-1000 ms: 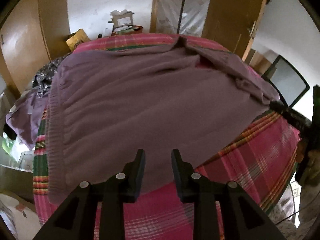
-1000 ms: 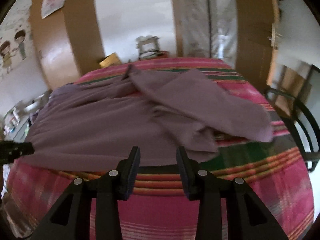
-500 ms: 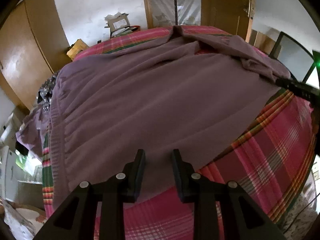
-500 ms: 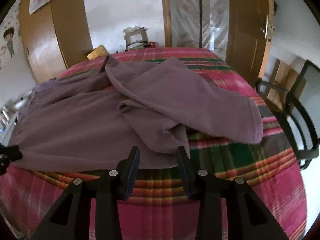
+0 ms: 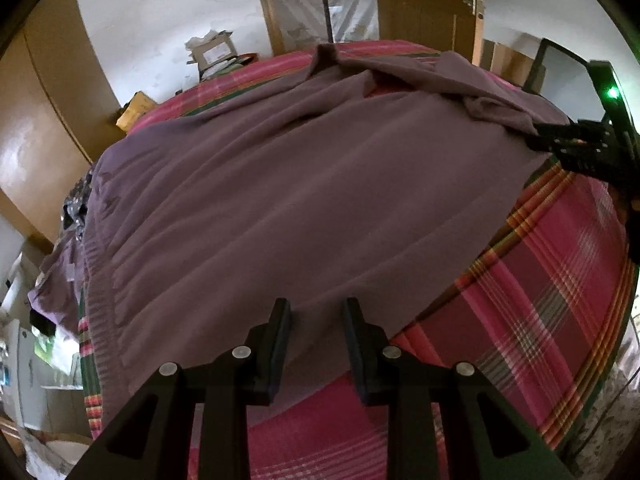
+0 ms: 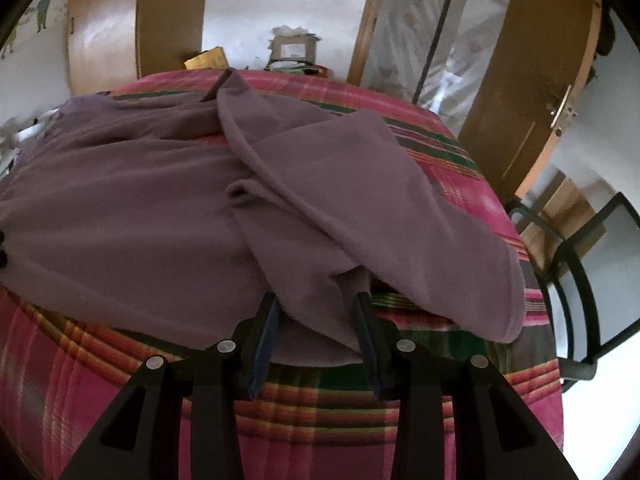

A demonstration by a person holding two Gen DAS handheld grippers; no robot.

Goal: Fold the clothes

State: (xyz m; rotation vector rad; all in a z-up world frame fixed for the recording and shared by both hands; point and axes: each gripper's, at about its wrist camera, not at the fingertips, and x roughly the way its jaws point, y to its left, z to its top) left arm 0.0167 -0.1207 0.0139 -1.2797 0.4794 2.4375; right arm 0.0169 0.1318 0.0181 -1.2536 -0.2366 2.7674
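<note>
Presumably ready for its first fold, the wide mauve fleece garment (image 5: pixel 304 184) lies spread across the pink plaid bed (image 6: pixel 320 412), one sleeve (image 6: pixel 360 208) flopped over. Left tool (image 5: pixel 316 312) and right tool (image 6: pixel 318 308) hover spread at its near edge, pinching nothing, below wooden wardrobe doors (image 6: pixel 532 92).

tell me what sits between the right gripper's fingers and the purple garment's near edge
Nothing separate: in the right wrist view the right gripper stands open with the purple garment's near edge already between its fingers, over the plaid bedspread.
</note>
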